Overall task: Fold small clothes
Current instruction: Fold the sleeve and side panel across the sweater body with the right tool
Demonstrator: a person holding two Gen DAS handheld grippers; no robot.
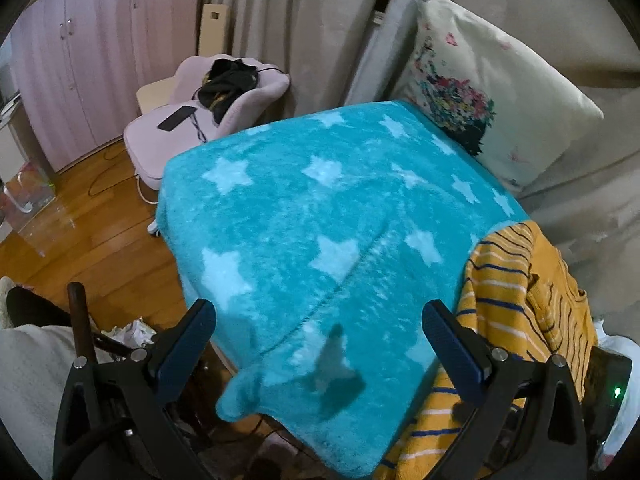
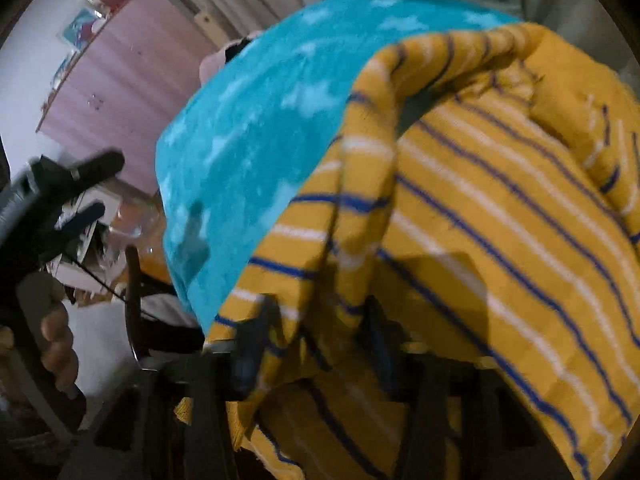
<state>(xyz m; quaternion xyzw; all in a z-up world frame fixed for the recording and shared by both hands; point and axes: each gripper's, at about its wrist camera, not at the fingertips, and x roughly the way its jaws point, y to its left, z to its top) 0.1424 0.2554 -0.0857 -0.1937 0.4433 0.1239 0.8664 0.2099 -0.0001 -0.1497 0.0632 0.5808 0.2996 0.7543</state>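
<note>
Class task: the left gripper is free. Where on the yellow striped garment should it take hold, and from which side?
Grip the yellow striped garment at its bare near-left edge hanging over the blue star blanket. The open left gripper should probably come in from its left, since the right gripper looks already bunched in the lower folds.

A bedroom: pillow, wardrobe, curtains.

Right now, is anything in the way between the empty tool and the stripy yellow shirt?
Nothing visible is. The left tool hangs open over the blue blanket, and the shirt lies just to its right, bunched up on the blanket's edge. Only bare blanket lies between them. The right tool looks shut on the shirt's cloth.
</note>
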